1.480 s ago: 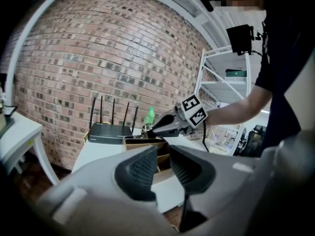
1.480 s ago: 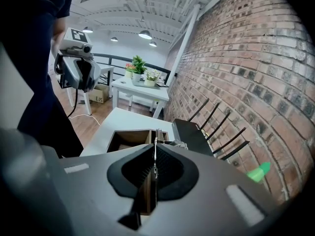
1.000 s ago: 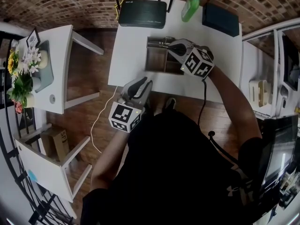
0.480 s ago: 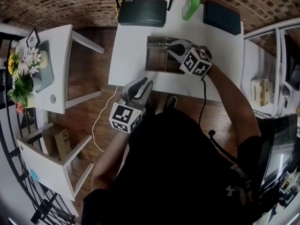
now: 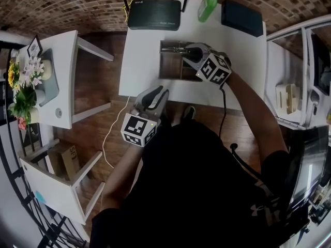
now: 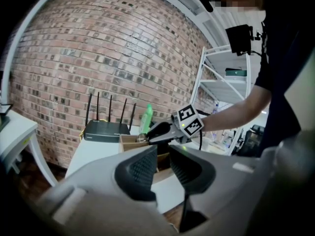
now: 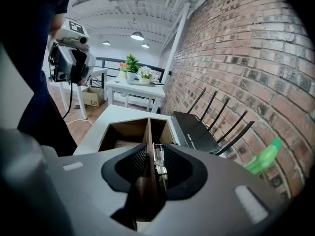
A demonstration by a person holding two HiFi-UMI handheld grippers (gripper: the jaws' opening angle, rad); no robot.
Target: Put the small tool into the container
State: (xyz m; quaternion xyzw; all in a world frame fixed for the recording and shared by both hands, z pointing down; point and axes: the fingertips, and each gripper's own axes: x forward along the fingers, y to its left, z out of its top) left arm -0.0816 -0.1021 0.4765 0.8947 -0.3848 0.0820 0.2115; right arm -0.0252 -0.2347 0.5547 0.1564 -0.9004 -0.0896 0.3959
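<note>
An open wooden container with a divider stands on the white table. My right gripper hangs over its far side. Its jaws are opening, and the small metal tool lies loose between them, just beside the container's divider. In the head view the tool pokes out left of the fingertips. My left gripper hovers off the table's near edge, open, with nothing between its jaws. From there the container and the right gripper show ahead.
A black router with antennas, a green bottle and a dark box sit along the table's back. A side table with flowers stands to the left, and white shelving to the right. A white cable runs over the wooden floor.
Hardly anything differs: both grippers hold their places, and the picture has only shifted a little.
</note>
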